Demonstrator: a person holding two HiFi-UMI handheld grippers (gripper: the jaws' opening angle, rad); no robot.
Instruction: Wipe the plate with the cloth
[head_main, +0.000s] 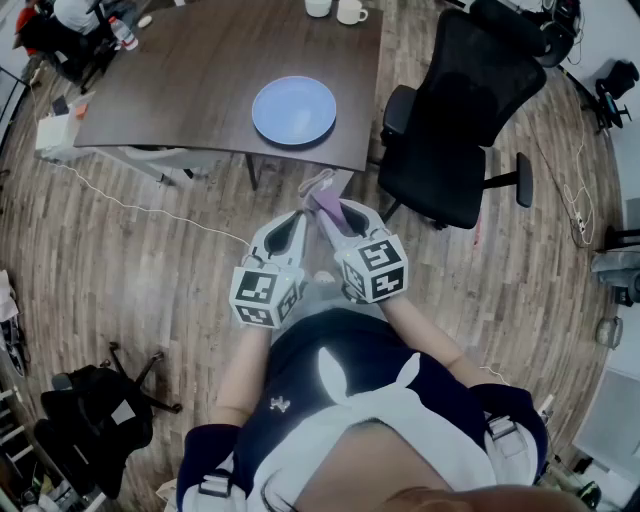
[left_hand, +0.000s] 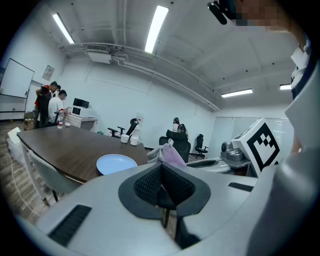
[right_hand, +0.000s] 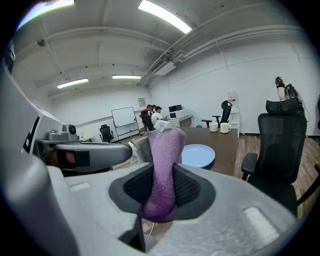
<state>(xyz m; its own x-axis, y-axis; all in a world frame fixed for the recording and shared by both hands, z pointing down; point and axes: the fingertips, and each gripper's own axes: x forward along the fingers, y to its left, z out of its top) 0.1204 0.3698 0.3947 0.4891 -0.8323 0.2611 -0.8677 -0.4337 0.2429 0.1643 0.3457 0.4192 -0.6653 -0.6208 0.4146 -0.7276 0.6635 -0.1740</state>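
1 plate (head_main: 293, 110), blue: lies on the dark table (head_main: 190, 70), close to its near edge and well apart from both grippers.
1 cloth (head_main: 322, 196), purple: clamped between the jaws of the right gripper (head_main: 335, 215), with its end sticking out past the tips.
1 left gripper (head_main: 293, 225): jaws together with nothing between them, just beside the right gripper; both are over the wooden floor (head_main: 150, 250), short of the table.
1 black office chair (head_main: 455, 110): right of the table.
2 white mugs (head_main: 337, 10): at the table's far edge.

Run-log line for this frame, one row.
phase: approach, wipe not begun | right gripper: shut on cloth | left gripper: shut, empty | plate: on table, untouched
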